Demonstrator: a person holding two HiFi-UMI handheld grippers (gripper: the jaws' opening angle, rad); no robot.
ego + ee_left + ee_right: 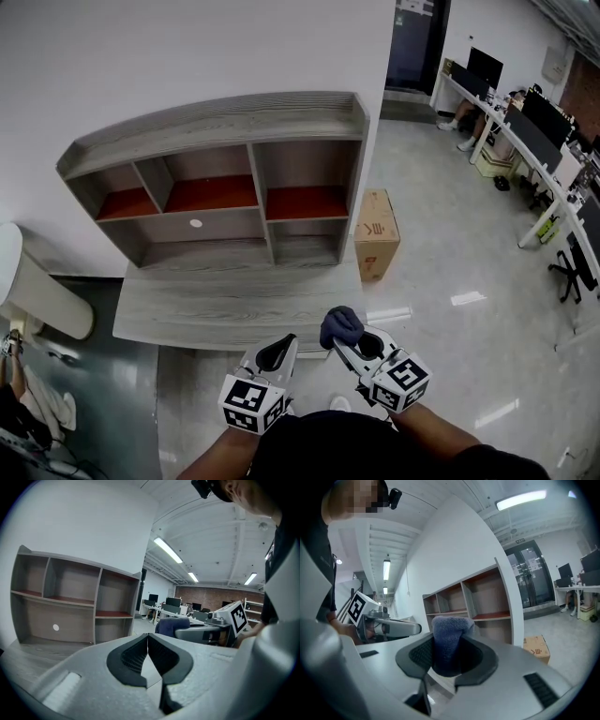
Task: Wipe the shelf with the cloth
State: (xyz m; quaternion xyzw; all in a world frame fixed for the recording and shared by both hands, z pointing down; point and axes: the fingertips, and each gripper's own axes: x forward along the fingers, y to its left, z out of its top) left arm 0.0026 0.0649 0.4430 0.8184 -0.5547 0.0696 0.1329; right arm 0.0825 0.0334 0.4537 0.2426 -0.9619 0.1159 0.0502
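A grey wooden shelf unit (220, 178) with red-lined upper compartments stands against the white wall, on a grey desk top (234, 305). My right gripper (349, 339) is shut on a dark blue cloth (340, 325), held just off the desk's near right corner. In the right gripper view the cloth (449, 641) bulges up between the jaws, with the shelf unit (464, 602) beyond. My left gripper (275, 354) hovers beside it, near the desk's front edge, jaws shut and empty (148, 656). The left gripper view shows the shelf unit (70, 604) ahead and the cloth (166, 626) to the right.
A cardboard box (377, 234) stands on the floor right of the shelf unit. A white rounded object (33, 286) sits at the left edge. Office desks with monitors (525, 122) line the far right. Grey floor lies between.
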